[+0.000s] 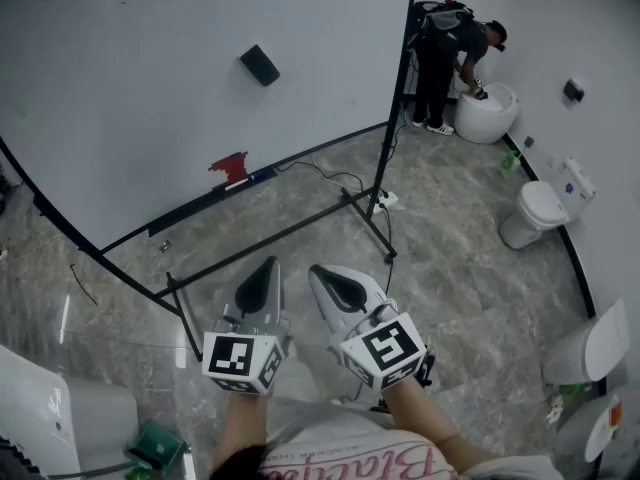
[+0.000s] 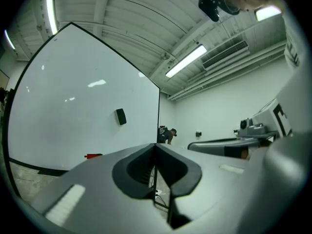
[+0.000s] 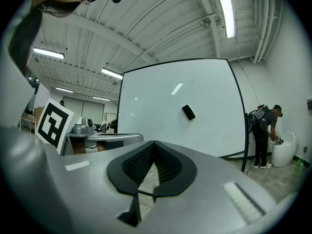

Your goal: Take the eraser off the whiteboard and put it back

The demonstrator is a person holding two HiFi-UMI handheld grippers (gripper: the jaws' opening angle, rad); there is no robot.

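Observation:
A black eraser (image 1: 259,65) sticks tilted on the big whiteboard (image 1: 120,88), well ahead of both grippers. The left gripper view shows the eraser (image 2: 120,116) at mid board, and the right gripper view shows the eraser (image 3: 188,112) right of centre on the board. My left gripper (image 1: 268,264) and right gripper (image 1: 318,271) are held side by side, level, pointing at the board, still some way short of its stand. Both have their jaw tips together and nothing between them.
The board's black wheeled stand (image 1: 300,230) with a cable and power strip (image 1: 386,200) lies between me and the board. A red item (image 1: 229,168) sits on the board's tray. A person (image 1: 448,58) bends over a white pod at the far right; more white pods (image 1: 535,213) line the right wall.

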